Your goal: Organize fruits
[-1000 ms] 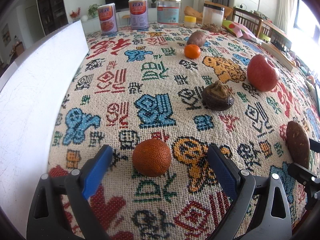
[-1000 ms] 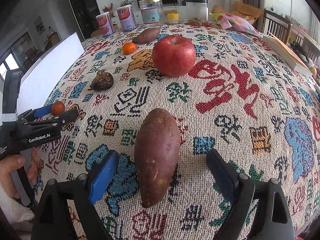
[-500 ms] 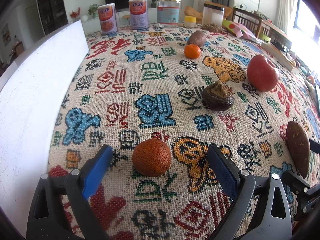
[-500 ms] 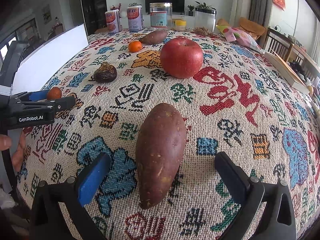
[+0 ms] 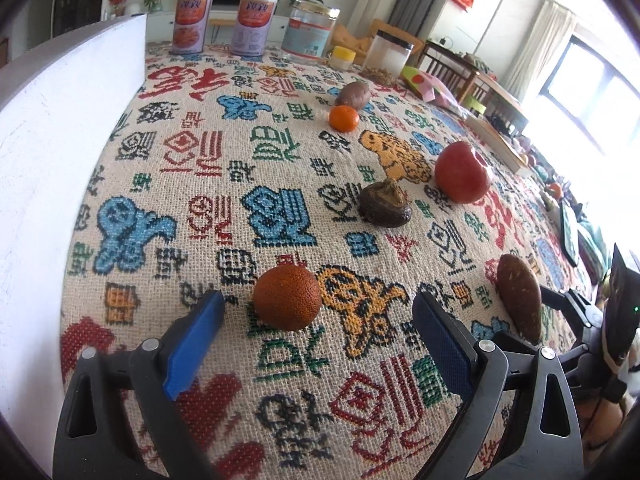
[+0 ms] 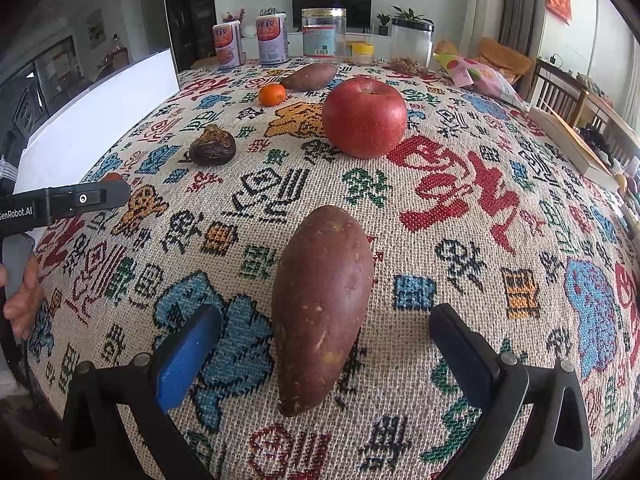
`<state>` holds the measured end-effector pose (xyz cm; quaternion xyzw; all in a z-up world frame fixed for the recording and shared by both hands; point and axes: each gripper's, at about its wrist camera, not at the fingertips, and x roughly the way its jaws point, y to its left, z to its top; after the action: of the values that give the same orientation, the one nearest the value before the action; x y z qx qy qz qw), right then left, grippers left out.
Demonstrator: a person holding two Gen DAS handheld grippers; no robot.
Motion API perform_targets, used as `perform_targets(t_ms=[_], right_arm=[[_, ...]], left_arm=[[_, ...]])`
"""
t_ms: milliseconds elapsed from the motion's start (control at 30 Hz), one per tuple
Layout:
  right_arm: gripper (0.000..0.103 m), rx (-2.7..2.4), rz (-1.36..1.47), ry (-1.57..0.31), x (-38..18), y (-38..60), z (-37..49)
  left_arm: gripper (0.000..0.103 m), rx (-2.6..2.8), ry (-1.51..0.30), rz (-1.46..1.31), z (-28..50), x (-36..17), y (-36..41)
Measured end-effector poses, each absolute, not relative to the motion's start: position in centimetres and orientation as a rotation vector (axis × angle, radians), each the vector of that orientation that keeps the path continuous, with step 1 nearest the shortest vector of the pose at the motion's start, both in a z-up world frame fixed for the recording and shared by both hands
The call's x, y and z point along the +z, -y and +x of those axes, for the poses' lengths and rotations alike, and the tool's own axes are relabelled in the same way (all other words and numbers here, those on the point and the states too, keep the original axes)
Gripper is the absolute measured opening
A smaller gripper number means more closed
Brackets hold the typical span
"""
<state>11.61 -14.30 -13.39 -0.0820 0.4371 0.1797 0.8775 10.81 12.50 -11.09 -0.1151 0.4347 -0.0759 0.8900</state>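
My left gripper point(image 5: 318, 308) is open, and a dark orange tangerine point(image 5: 287, 298) lies on the patterned cloth point(image 5: 280, 160) between its blue pads, touching neither. My right gripper point(image 6: 326, 316) is open wide around a reddish sweet potato point(image 6: 322, 304) that lies lengthwise on the cloth, clear of both pads. Farther back are a red apple point(image 6: 364, 116), a dark brown knobbly fruit point(image 6: 212, 146), a small bright tangerine point(image 6: 272, 94) and a second sweet potato point(image 6: 310, 76). The left gripper point(image 6: 80, 198) shows at the left edge of the right wrist view.
A white board point(image 5: 48, 160) stands along the table's left side. Two cans point(image 5: 192, 24) and clear jars point(image 5: 310, 32) line the far edge. A snack bag point(image 6: 480, 76) and a book point(image 6: 568, 140) lie at the right. A hand point(image 6: 24, 300) holds the left gripper.
My right gripper's jaws spread wider around the sweet potato. The left wrist view swung and tilted, so the tangerine now sits left of centre between the fingers.
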Motion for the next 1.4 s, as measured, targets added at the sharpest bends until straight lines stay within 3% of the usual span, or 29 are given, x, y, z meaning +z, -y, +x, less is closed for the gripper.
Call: perform_targets(t_ms=[67,133,267,300,433,600,667,700,733,933,1133,1267,1400], right_arm=[[0.103,0.376,-0.172,-0.913,-13.4,14.3,11.6],[0.103,0.390,-0.169,-0.929,-13.2,14.5,11.7],[0.103,0.459,-0.006,-0.966,-11.9,17.2,12.0],[0.102,0.464,0.068,-0.972,-11.7,18.4,12.2],[0.080,0.439,0.149,-1.009,-11.6,20.0,13.2],[0.076,0.473,0.100,-1.032,-11.2,17.4,13.9],[0.066,0.422,0.056,-1.081,-11.8,16.4,14.4],[0.049,0.390,0.014,-1.085,-11.7,15.9,14.5],[0.040,0.391,0.017,-1.103,-11.6,15.7,14.7],[0.040,0.515,0.169,-1.104,-9.1,15.1,13.6],[0.040,0.813,0.197,-1.029,-1.8,5.1,12.2],[0.040,1.036,0.133,-0.998,1.5,-5.4,10.8],[0.040,1.143,0.016,-0.984,1.3,-15.0,9.4]], left_arm=[[0.094,-0.120,-0.919,-0.173,11.0,-11.1,-11.4],[0.084,-0.064,-0.921,-0.101,11.1,-11.2,-10.5],[0.033,0.022,-0.901,-0.074,11.1,-11.1,-11.0],[0.030,0.020,-0.902,-0.103,11.0,-11.0,-11.5],[0.030,0.001,-0.891,-0.211,10.0,-10.6,-12.6],[0.030,-0.048,-0.891,-0.238,8.0,-9.8,-11.8],[0.030,-0.066,-0.892,-0.252,7.1,-9.2,-11.7],[0.029,-0.078,-0.898,-0.267,6.6,-8.8,-11.7],[0.029,-0.089,-0.906,-0.282,6.1,-8.2,-11.7],[0.029,-0.259,-0.819,-0.387,1.0,-0.2,-12.6],[0.029,-0.177,-0.642,-0.467,-2.2,7.9,-19.6],[0.030,0.055,-0.622,-0.526,-2.7,7.9,-27.6],[0.030,0.336,-0.720,-0.531,-2.0,3.1,-34.7]])
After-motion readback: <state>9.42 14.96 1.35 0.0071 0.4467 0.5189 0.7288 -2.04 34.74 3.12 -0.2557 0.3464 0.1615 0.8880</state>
